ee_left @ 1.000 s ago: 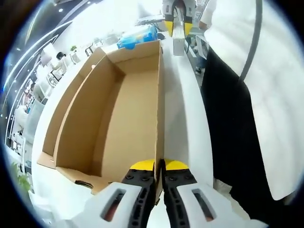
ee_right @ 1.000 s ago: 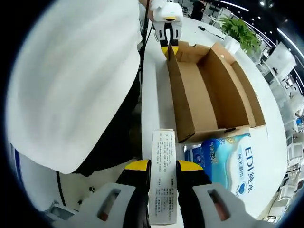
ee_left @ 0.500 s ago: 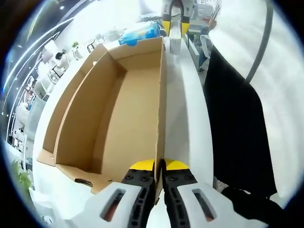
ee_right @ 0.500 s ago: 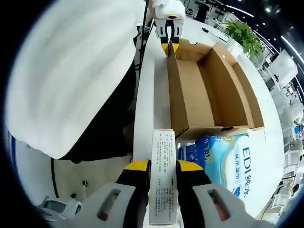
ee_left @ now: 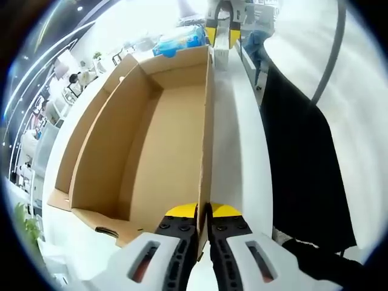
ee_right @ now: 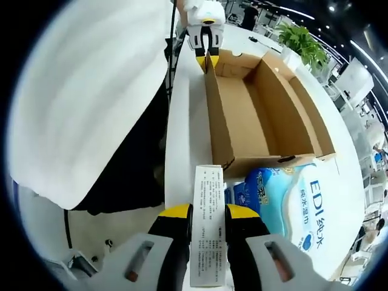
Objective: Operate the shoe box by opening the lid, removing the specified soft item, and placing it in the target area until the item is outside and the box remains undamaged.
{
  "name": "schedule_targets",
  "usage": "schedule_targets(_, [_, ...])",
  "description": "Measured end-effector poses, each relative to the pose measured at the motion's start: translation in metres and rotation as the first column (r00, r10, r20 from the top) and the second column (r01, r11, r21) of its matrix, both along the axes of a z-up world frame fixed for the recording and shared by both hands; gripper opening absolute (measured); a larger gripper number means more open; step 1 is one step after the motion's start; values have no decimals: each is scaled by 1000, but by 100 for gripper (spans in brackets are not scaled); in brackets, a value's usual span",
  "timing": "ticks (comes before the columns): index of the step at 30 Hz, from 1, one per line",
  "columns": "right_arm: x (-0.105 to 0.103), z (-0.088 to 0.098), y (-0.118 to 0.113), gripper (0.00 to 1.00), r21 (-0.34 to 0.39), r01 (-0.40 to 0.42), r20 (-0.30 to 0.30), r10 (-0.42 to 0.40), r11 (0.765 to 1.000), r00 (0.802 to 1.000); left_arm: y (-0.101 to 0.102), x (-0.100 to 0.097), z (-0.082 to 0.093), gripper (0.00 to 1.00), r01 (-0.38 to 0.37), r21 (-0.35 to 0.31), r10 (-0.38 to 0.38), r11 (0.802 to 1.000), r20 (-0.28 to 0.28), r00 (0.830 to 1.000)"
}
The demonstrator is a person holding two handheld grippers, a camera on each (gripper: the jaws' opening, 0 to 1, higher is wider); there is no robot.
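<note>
Counter (ee_right: pixel 185 145) strip between shoe box (ee_right: pixel 254 115) and person narrow. Left gripper (ee_left: pixel 204 213) jaws pinch box's near wall. Right gripper (ee_right: pixel 208 213) jaws clamp white printed carton (ee_right: pixel 208 224); blue wipes pack (ee_right: pixel 291 212) touches box end.

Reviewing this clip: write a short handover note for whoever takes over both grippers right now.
Left gripper: shut on the near side wall of the cardboard box.
Right gripper: shut on a slim white printed carton, held above the table edge.
Box: open, inside looks empty.
Blue wet-wipes pack: on the white table, against the box's end.
Done: box opened, pack outside.
Left: set the carton down, release the wall.
</note>
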State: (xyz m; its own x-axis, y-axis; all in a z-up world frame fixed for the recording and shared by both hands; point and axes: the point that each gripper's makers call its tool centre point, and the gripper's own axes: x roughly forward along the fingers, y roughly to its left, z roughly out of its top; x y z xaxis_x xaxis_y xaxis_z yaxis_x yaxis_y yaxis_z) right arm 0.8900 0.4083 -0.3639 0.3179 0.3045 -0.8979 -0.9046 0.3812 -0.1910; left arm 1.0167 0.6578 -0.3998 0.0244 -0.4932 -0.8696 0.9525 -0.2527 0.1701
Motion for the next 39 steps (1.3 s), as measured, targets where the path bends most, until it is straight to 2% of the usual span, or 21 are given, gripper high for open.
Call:
schedule_targets(6, [0,-8,-4,19,3,4,-6,-4,1000,1000,0,0,0,5,-3,0,3,1000,1,1000])
schedule_targets(12, [3,-6,2,19,39,5,-2,-5,999,1000,0,1,-1,5,-13,0,13,1000,4,1000])
schedule_targets(15, [0,-15,-3,19,10,-8,-14,8,1000,1000,0,1,-1,5,-13,2,13,1000,4,1000])
schedule_targets(19, [0,-17,-6,19,23,4,-14,-3,1000,1000,0,1,-1,6,-15,4,15,1000,4,1000])
schedule_targets(30, [-7,-34,-23,19,-87,-49,-40,45,995,998,-2,-1,3,5,-14,6,14,1000,0,1000])
schedule_targets(39, [-5,-35,-29,20,-105,6,-30,-9,994,999,-3,-2,5,5,-8,8,8,1000,-1,1000])
